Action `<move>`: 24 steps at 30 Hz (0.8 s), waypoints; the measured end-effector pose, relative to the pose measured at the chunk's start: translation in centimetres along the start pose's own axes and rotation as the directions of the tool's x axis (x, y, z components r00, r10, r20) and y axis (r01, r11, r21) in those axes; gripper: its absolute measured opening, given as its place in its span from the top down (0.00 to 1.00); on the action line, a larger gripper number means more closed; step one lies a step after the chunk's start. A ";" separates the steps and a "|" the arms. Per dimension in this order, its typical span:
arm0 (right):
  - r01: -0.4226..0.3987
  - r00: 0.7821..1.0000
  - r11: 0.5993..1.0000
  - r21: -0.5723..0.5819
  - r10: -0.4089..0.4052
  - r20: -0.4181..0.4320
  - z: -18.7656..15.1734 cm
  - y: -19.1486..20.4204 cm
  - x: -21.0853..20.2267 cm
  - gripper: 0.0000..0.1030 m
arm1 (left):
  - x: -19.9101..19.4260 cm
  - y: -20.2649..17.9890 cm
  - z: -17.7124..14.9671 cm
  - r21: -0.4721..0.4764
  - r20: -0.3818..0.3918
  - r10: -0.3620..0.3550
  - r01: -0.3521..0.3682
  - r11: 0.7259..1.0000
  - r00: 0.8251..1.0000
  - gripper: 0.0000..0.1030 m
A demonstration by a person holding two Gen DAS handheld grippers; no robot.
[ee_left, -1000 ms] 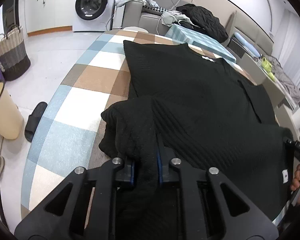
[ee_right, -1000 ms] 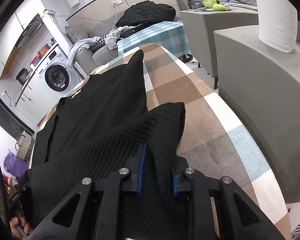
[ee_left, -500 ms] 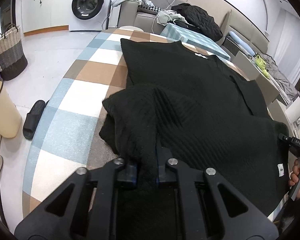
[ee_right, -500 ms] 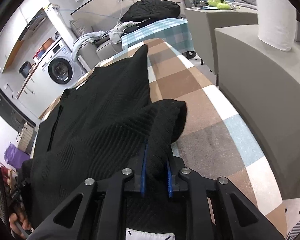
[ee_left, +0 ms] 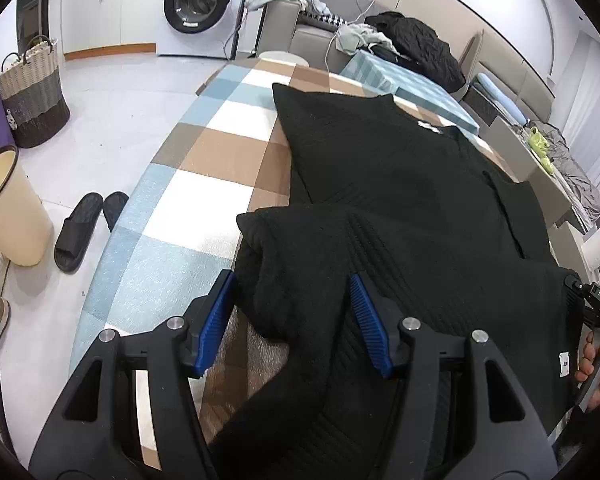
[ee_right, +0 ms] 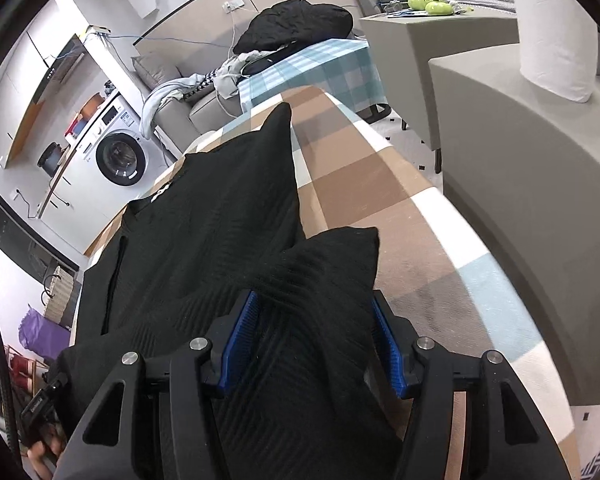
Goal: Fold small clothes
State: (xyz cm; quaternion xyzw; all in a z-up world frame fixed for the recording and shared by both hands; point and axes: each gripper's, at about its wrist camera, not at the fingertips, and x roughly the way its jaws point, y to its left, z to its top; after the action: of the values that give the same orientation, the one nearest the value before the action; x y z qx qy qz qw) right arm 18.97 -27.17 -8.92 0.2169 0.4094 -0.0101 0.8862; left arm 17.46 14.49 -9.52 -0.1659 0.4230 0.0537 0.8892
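I am letting both grips go: the left gripper and right gripper have just been opening and now stand wide, each straddling a folded-up hem corner of the black sweater without pinching it. The sweater is lying lengthwise on the checked desk, running from my near edge toward the far end, so I am judging both grippers equally near. The wicker basket and cream bin on the floor are not showing me their contents.

"DAS" reads on the right gripper; washer panel txt too small.
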 end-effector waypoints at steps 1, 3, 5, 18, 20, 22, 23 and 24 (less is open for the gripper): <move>0.000 1.000 1.000 0.001 0.000 0.000 0.0 0.0 0.2 0.42 | 0.2 0.0 0.1 0.001 -0.010 -0.008 0.008 1.000 1.000 0.46; -0.009 1.000 1.000 0.010 0.009 -0.004 0.0 -0.3 0.4 0.40 | 0.7 -0.1 0.2 0.004 -0.022 -0.016 0.016 1.000 1.000 0.45; -0.015 1.000 1.000 0.010 0.015 0.001 0.1 -0.5 0.4 0.39 | 1.2 -0.4 0.4 0.010 -0.029 -0.013 0.013 1.000 0.999 0.43; -0.015 1.000 0.996 -0.089 0.014 -0.016 -0.1 1.1 1.4 0.78 | 3.3 -2.6 1.2 0.062 -0.038 -0.037 0.040 0.997 0.999 0.76; -0.018 1.000 0.996 -0.092 0.016 -0.022 -0.2 1.1 1.4 0.79 | 3.3 -2.8 1.2 0.065 -0.039 -0.037 0.039 0.997 0.999 0.77; -0.019 1.000 0.996 -0.092 0.017 -0.022 -0.2 1.2 1.4 0.80 | 3.3 -2.9 1.1 0.062 -0.040 -0.042 0.045 0.997 0.998 0.77; -0.023 1.000 0.995 -0.093 0.020 -0.024 -0.3 1.2 1.4 0.80 | 3.3 -3.0 1.0 0.066 -0.039 -0.042 0.044 0.997 0.998 0.77; -0.024 0.999 0.995 -0.095 0.021 -0.025 -0.3 1.2 1.4 0.80 | 3.3 -3.1 1.0 0.071 -0.039 -0.040 0.043 0.997 0.998 0.77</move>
State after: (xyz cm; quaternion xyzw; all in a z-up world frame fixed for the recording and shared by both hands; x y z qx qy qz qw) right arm 19.87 -25.69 -9.65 0.1792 0.4175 0.0220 0.8906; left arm 20.98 11.73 -10.70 -0.1434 0.4378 0.0167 0.8874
